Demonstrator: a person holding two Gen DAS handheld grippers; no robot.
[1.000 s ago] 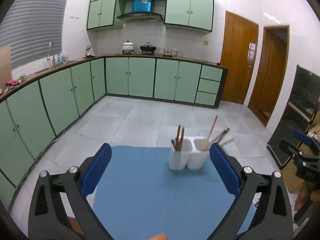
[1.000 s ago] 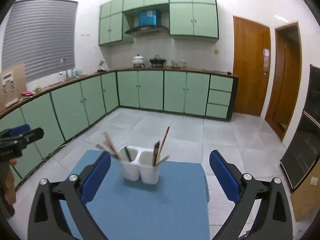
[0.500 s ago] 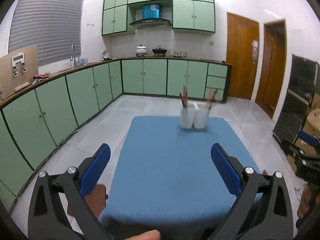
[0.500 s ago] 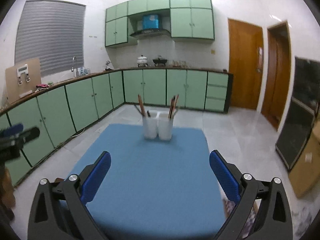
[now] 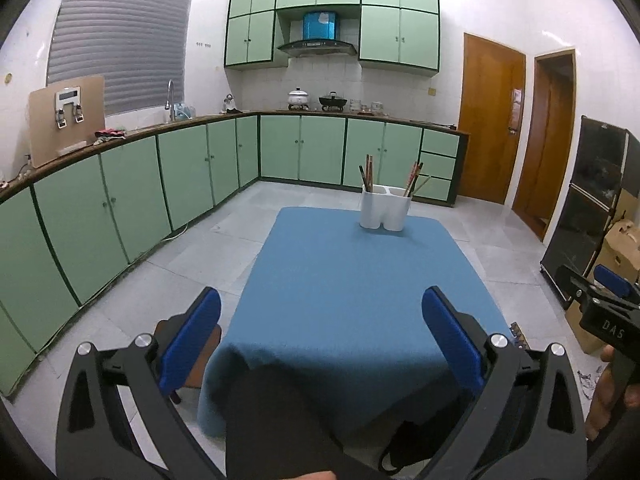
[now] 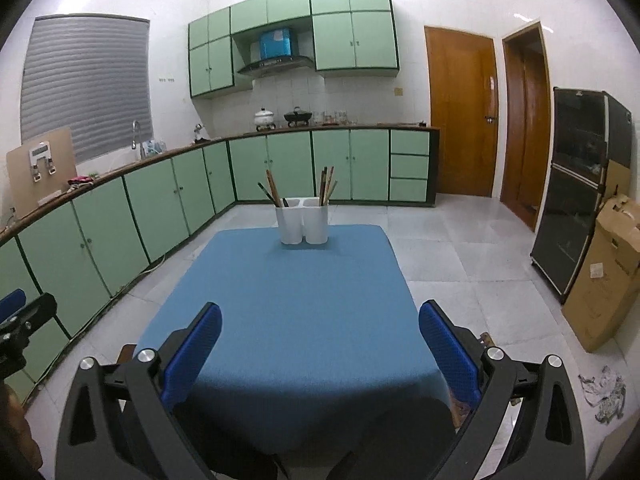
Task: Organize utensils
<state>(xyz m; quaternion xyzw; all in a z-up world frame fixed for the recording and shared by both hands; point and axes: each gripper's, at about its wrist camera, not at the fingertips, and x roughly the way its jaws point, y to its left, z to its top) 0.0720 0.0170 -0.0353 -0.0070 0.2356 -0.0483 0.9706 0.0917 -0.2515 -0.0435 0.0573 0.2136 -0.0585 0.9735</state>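
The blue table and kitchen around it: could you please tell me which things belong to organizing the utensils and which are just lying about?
Belongs to the job:
white two-cup holder
chopsticks standing in it
blue table
left gripper, jaws open
right gripper, jaws open

Just lying about:
white pot
black pan
cardboard box
black cabinet
crumpled paper on the floor
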